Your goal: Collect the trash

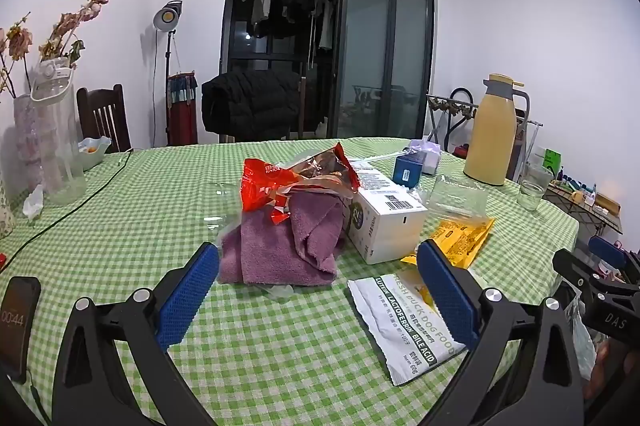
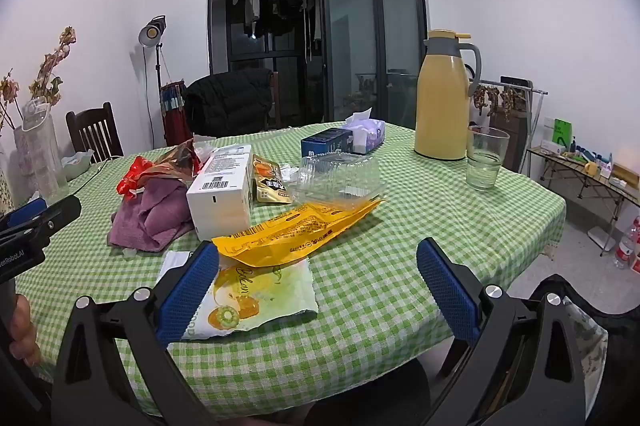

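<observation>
Litter lies on a green checked tablecloth (image 1: 168, 193). A red foil wrapper (image 1: 296, 177) rests on a purple cloth (image 1: 288, 246), beside a white carton (image 1: 384, 214). A yellow packet (image 2: 296, 232) and a white dog-food pouch (image 1: 404, 326) lie near the front edge, with a clear plastic clamshell (image 2: 340, 173) and a small gold sachet (image 2: 272, 183) behind. My left gripper (image 1: 318, 266) is open just short of the purple cloth, nothing between its fingers. My right gripper (image 2: 318, 266) is open above the pouch (image 2: 256, 296) and the yellow packet's near end, gripping neither.
A yellow thermos (image 2: 444, 97) and a glass of water (image 2: 486, 157) stand at the right. A tissue pack (image 2: 366, 131) and blue box (image 2: 326, 141) sit at the back. Vases (image 1: 52, 145) and a phone (image 1: 16, 326) are on the left. Chairs stand behind the table.
</observation>
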Available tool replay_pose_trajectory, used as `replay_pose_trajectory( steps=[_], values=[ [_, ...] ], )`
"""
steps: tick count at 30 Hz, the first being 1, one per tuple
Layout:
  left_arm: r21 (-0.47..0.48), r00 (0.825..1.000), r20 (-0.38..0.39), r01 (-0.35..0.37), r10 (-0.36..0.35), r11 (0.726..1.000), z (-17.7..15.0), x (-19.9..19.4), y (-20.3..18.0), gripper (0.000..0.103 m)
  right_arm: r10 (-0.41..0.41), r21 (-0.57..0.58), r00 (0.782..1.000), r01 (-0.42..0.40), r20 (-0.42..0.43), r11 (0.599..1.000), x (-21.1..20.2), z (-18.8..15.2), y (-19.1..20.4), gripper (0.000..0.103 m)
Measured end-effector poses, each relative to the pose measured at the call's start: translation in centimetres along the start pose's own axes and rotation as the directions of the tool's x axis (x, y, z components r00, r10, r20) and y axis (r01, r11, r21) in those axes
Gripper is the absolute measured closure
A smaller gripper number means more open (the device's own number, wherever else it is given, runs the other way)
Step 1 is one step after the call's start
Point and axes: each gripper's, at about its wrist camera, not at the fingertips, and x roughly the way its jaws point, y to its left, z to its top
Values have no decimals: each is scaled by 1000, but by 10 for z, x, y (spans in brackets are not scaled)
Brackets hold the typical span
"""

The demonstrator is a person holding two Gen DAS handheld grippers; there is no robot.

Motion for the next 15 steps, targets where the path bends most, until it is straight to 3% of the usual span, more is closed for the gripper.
replay_pose_trajectory(
  steps=[15],
  values=[
    [6,1000,-1,-1,1,1000,0,0,-1,7,-1,1,1000,1,-1,1000,0,0,0,8]
  ],
)
